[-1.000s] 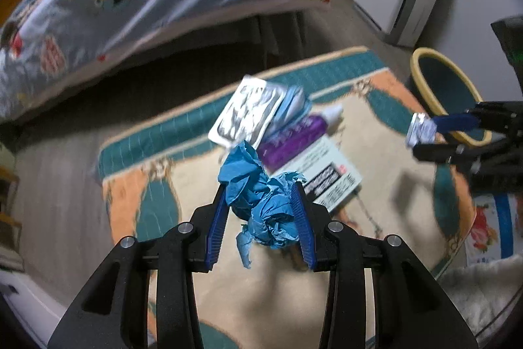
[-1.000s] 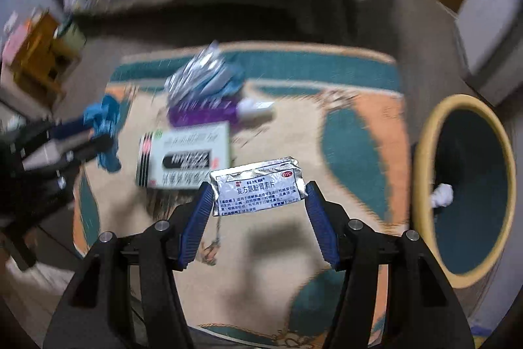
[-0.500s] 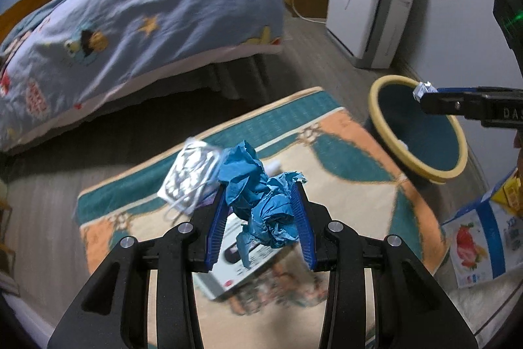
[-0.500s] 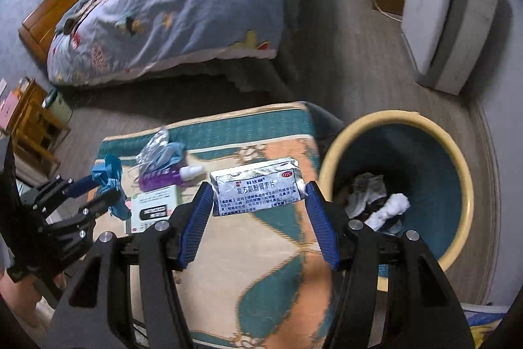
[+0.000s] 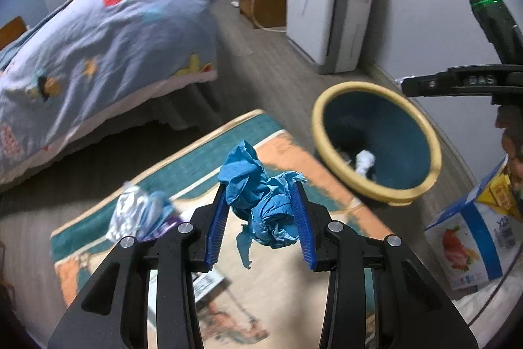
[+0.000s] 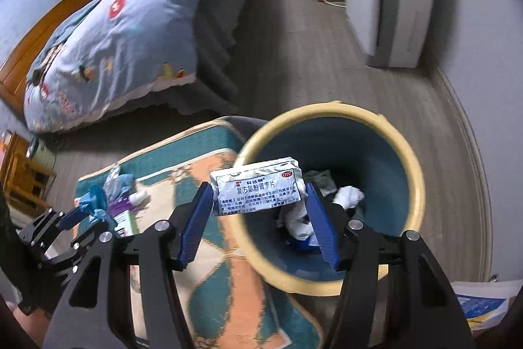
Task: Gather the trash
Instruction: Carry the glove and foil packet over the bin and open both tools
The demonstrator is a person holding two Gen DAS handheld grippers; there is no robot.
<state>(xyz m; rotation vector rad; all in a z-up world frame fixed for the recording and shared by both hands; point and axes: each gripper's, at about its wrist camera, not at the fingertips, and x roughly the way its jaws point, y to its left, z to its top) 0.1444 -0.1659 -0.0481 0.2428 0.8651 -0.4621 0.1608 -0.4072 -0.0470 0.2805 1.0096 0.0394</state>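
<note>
My left gripper (image 5: 260,208) is shut on a crumpled blue paper wad (image 5: 261,201) and holds it above the rug (image 5: 327,172), left of the bin. My right gripper (image 6: 258,200) is shut on a silver medicine packet (image 6: 258,187) and holds it over the left rim of the yellow-rimmed blue trash bin (image 6: 415,185). The bin (image 5: 421,133) holds white tissue (image 6: 351,195) and other scraps. On the rug lie a foil wrapper (image 5: 134,215), a purple tube (image 6: 122,205) and a white box (image 5: 209,282). The left gripper also shows in the right wrist view (image 6: 88,211).
A bed with a blue quilt (image 5: 98,38) stands behind the rug. A white appliance (image 5: 330,8) stands by the far wall. A blue and white carton (image 5: 470,231) lies right of the bin. A small wooden stand (image 6: 23,175) is at far left.
Both grippers have lifted and swung right toward the bin with their loads. The right gripper now hangs over the bin's rim; the litter on the rug has dropped back to the left.
</note>
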